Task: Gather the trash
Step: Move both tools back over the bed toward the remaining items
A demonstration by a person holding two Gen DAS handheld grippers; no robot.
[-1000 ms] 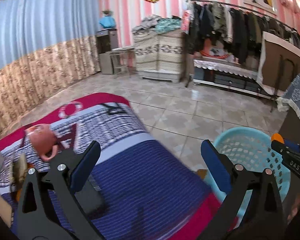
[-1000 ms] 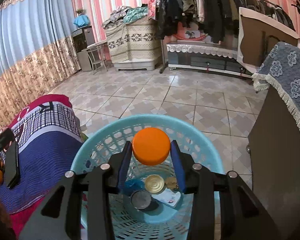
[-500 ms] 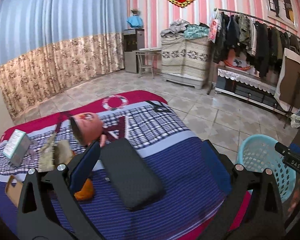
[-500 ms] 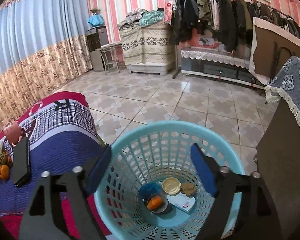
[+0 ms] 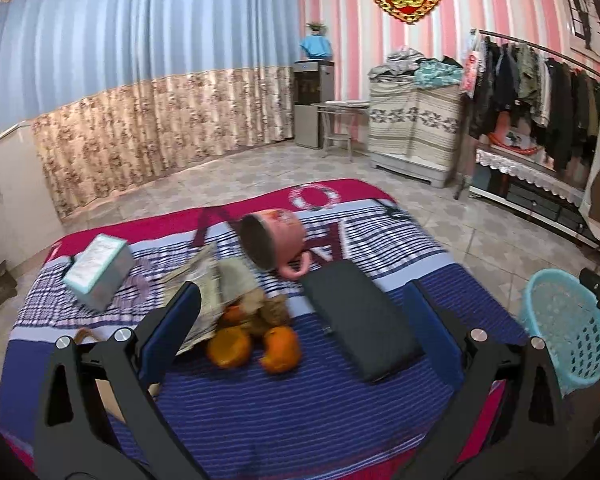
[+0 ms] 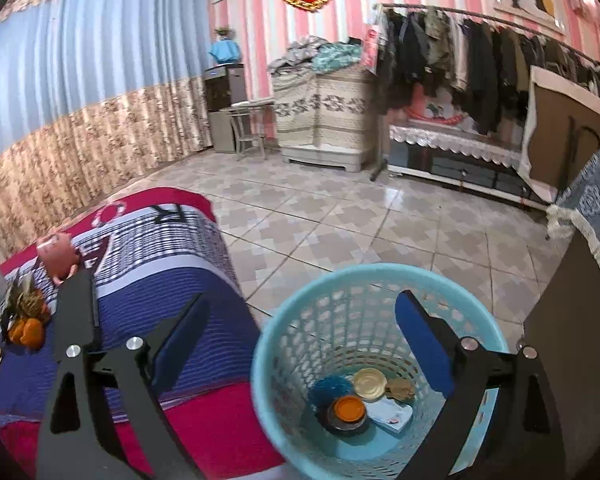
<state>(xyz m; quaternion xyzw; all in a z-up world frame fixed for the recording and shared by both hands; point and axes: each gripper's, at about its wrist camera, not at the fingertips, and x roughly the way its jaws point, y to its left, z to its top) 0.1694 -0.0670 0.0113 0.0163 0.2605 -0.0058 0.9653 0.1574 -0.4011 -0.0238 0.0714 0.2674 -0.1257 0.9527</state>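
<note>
Big change from a second back: orange ball no longer pinched in the right gripper, now lying down in the blue basket on top of a dark round lid. Left view swung too, from mostly bedspread and basket over to the whole clutter pile on the table.

Right gripper: jaws opening, already spread wide, nothing between them, hanging right above the basket rim. Left gripper: also spread wide, empty, touching nothing, hovering over the table with the striped blue and red cloth.

Stuff relative to the basket, big to small:
- Table with the cloth just left of the basket, nearly touching it in the right view.
- Black flat case on the cloth, nearest table item to the basket.
- Pink mug tipped on its side, beyond the case.
- Pale teal box at the far end from the basket.
- Crumpled paper and brownish scraps between box and mug.
- Two orange peel pieces just in front of the scraps.
- Inside the basket: orange ball, blue scrubby thing, pale round lid, brown scrap, white card, all touching or close at the bottom.
</note>
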